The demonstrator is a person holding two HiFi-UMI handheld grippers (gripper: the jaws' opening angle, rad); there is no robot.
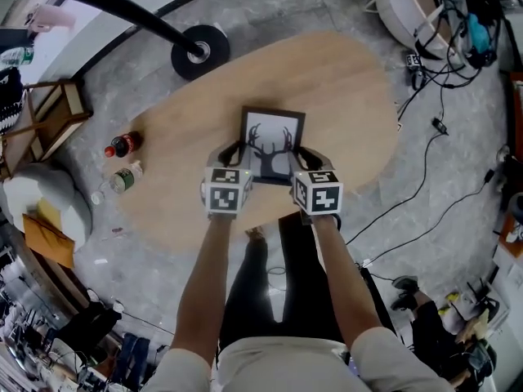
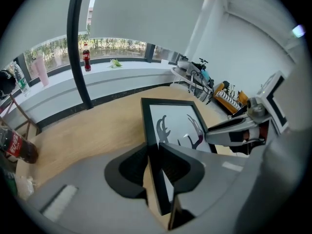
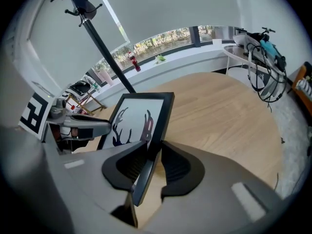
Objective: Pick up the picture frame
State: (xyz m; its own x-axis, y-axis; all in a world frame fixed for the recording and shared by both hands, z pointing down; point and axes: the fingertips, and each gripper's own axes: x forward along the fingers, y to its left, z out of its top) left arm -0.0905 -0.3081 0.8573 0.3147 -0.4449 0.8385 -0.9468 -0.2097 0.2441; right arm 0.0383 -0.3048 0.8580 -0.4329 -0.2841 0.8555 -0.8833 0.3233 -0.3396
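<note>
A black picture frame with a dark antler print hangs over the oval wooden table, gripped from both sides. My left gripper is shut on its left edge, and that edge runs straight between the dark pads. My right gripper is shut on the right edge, which sits between that gripper's pads. The frame's back stand pokes down below the jaws in both gripper views. Each gripper shows in the other's view, holding the opposite side.
On the floor left of the table lie a cola bottle and a green-labelled bottle. A pole's round black base stands beyond the table. A wooden stool is at the left; cables are at the right.
</note>
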